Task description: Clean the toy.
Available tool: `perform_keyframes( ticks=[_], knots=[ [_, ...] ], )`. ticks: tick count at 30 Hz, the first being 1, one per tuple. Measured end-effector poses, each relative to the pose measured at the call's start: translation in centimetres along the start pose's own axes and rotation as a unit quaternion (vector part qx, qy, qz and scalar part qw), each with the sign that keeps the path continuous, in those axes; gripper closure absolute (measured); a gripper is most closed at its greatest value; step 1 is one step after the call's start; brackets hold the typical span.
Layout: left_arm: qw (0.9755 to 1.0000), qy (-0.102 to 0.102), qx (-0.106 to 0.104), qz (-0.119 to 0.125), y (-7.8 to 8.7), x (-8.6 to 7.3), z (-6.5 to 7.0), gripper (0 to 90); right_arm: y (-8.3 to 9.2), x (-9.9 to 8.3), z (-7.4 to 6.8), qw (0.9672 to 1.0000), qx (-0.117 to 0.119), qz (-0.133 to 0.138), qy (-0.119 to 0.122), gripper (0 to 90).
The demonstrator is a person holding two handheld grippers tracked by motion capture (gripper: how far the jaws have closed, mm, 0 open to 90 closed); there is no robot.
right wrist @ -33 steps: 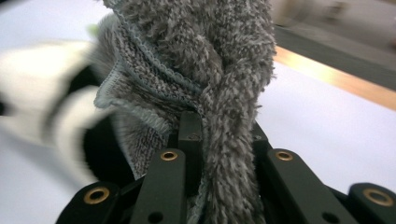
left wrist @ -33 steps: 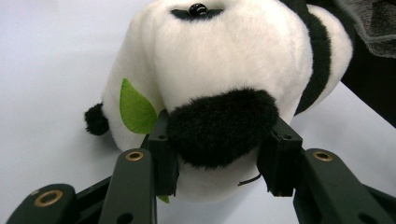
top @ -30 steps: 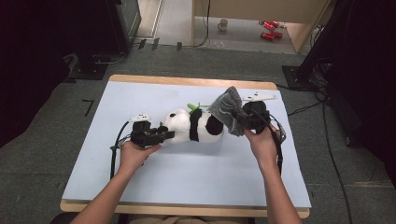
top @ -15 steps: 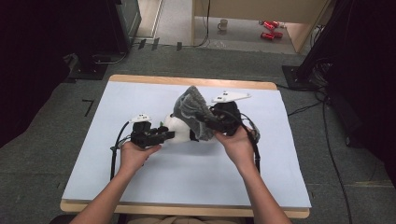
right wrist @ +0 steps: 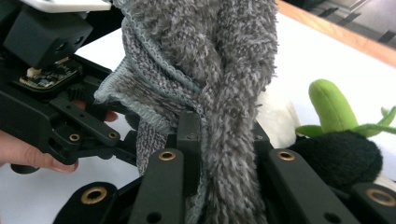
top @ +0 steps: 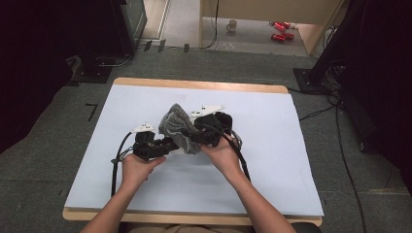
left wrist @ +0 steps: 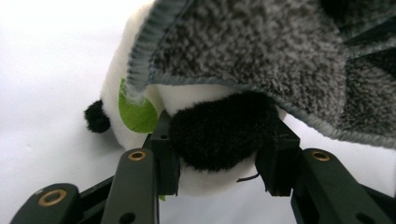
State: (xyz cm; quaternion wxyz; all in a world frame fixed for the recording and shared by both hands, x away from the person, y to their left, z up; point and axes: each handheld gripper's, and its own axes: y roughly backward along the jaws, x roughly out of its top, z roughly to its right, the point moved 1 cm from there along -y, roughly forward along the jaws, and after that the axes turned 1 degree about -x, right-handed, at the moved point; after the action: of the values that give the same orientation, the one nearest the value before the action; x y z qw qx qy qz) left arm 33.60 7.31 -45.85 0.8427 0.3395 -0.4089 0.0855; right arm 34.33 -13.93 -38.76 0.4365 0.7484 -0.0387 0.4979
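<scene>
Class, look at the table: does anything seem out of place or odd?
Yes: the grey cloth, bunched in the right hand-held gripper, is draped over the toy panda clamped by the left hand-held gripper, covering most of it.

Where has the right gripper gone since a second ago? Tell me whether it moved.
Yes. The right gripper, shut on the grey cloth, moved leftward from the table's right half to the left gripper.
</scene>
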Motion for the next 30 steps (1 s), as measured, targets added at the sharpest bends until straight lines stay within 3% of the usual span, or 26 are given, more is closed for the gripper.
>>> perform_keyframes(
  ticks=[4, 8, 12, 19, 23, 26, 30],
  knots=[
    [1.0000, 0.003, -0.001, 0.006, -0.1, 0.0, -0.2, 56.6, -0.2, -0.3, 1.0, 0.9999, -0.003, -0.005, -0.012, 75.5],
    [0.9999, 0.009, -0.005, 0.006, -0.1, 0.2, -0.5, 56.6, 0.4, -0.4, 1.8, 0.9993, -0.035, -0.015, -0.002, 75.6],
    [1.0000, 0.004, -0.007, 0.004, -0.2, 0.4, -0.6, 56.7, 1.0, -0.8, 2.9, 0.9991, -0.036, -0.014, -0.018, 75.8],
    [0.9999, 0.008, -0.014, 0.002, -0.2, 0.9, -1.1, 56.7, 2.7, -0.6, 3.7, 0.9972, -0.071, -0.016, -0.014, 75.7],
    [0.9998, 0.007, -0.018, 0.002, -0.3, 1.1, -1.5, 56.7, 4.3, -1.0, 5.2, 0.9953, -0.086, -0.007, -0.043, 76.0],
    [0.9998, -0.002, -0.018, 0.001, -0.5, 1.4, -1.5, 56.7, 5.3, -1.5, 6.5, 0.9947, -0.078, 0.001, -0.067, 76.3],
    [0.9998, 0.000, -0.021, -0.004, -0.6, 1.7, -1.8, 56.7, 6.1, -1.9, 6.9, 0.9936, -0.077, 0.013, -0.081, 76.5]
  ],
)
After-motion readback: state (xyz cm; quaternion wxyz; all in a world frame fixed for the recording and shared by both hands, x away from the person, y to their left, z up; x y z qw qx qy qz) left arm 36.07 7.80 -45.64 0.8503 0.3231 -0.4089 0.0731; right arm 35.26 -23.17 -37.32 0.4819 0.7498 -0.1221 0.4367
